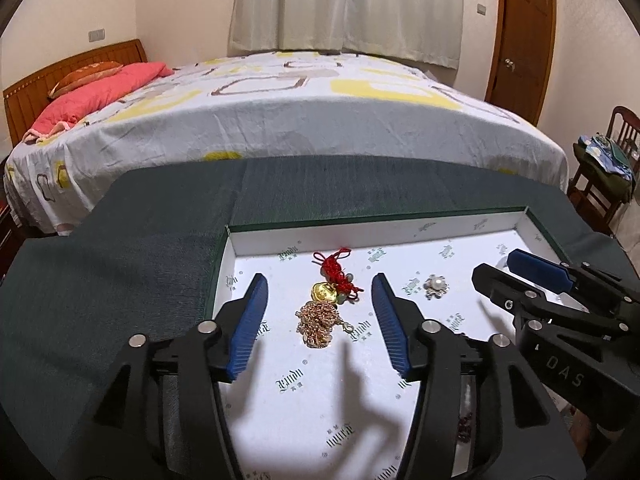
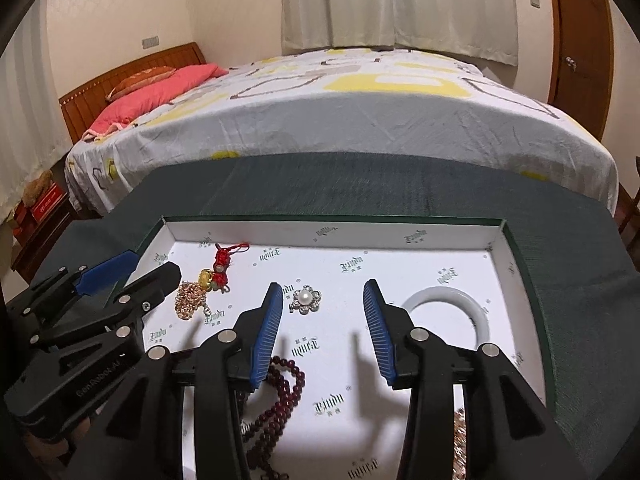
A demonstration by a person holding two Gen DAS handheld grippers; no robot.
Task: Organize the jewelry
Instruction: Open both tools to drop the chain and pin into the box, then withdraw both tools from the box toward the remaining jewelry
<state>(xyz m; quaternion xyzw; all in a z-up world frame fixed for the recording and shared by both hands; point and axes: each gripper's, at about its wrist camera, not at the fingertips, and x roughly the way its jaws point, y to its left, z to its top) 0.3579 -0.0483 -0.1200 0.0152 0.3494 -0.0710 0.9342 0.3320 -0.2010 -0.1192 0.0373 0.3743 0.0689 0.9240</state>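
Two grippers hang over a shallow white box [image 2: 332, 236] with dark green outer walls, which sits on a dark green cloth [image 1: 120, 272] in front of a bed [image 1: 300, 120]. The left gripper [image 1: 320, 320] has its blue fingers [image 1: 248, 324] apart, and nothing is between the pads; below the gap, on the box floor, lies a heap of rose-gold chain [image 1: 318, 322]. Just behind the chain, toward the far wall of the box, lies a gold charm on a red knotted cord [image 1: 334, 276]. The right gripper [image 2: 325, 328] also has its fingers [image 2: 266, 332] apart and holds nothing. Just behind its gap, a little toward the left finger, a pearl flower brooch [image 2: 306, 300] lies on the box floor. Near the right wall of the box lies a pale jade bangle [image 2: 448, 312], partly hidden behind the right finger. A string of dark red beads [image 2: 280, 396] lies at the near side of the box, under the right gripper's left finger. All these pieces lie inside the box, apart from each other except the chain and the charm, which are very near
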